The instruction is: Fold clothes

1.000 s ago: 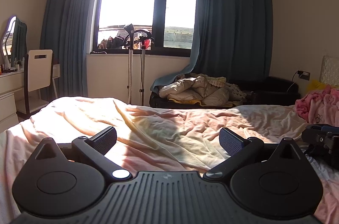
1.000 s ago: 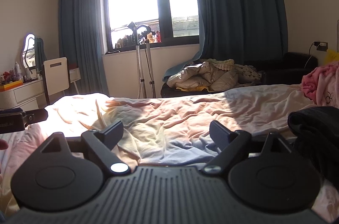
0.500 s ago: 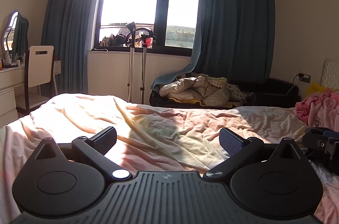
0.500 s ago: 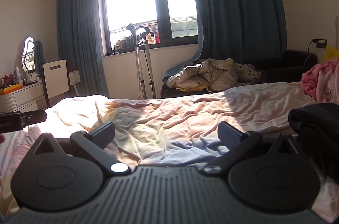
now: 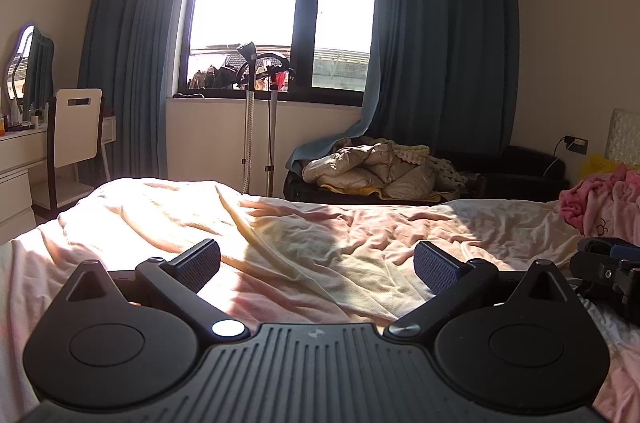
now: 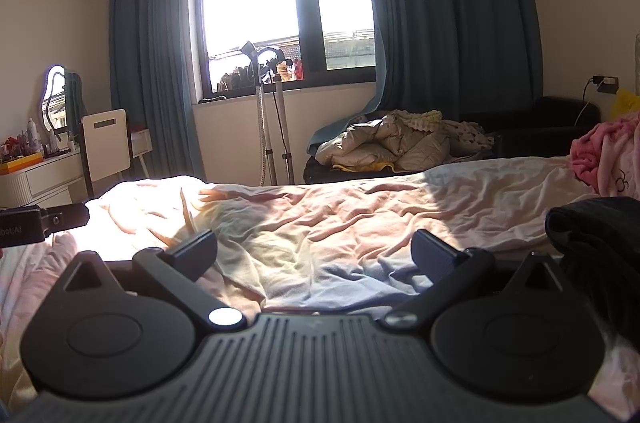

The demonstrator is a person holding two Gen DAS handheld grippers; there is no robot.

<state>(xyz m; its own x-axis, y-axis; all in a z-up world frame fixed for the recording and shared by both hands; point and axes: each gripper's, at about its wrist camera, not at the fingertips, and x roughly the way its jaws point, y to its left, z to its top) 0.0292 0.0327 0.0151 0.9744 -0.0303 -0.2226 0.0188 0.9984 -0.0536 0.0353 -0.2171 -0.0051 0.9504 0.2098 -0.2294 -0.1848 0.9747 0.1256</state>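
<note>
- Pink, rumpled bed sheet (image 5: 360, 235) fills both views, sunlit on the left side, w/ a pale yellowish cloth (image 5: 360, 275) lying crumpled on it just ahead of both grippers. Prob. the garment to fold, though hard to tell apart from the sheet.
- What changed: right gripper (image 6: 314, 251) jaws have just been opening, from already wide to their widest; nothing sits between them in any frame. Both views otherwise match the earlier ones, give or take a slight reframing.
- Meaning for the task: looks like the very start, or a reset between garments. No fold is begun and no cloth is lifted; the widening reads as prep for a first pinch.
- Right jaws: spread fully, fingertips hover over the sheet, gripping nothing.
- Left gripper (image 5: 318, 261): jaws spread just as wide, ribbed pads bare, nothing pinched. Can't tell if the tips brush the cloth.
- Other clothes: dark garment (image 6: 596, 247) heaped on the bed right beside the right gripper; pink pile (image 6: 608, 151) farther back at the right edge.
- Each gripper shows at the edge of the other's view, side by side.
- Next, judged: drop to a cloth edge and close on it.
</note>
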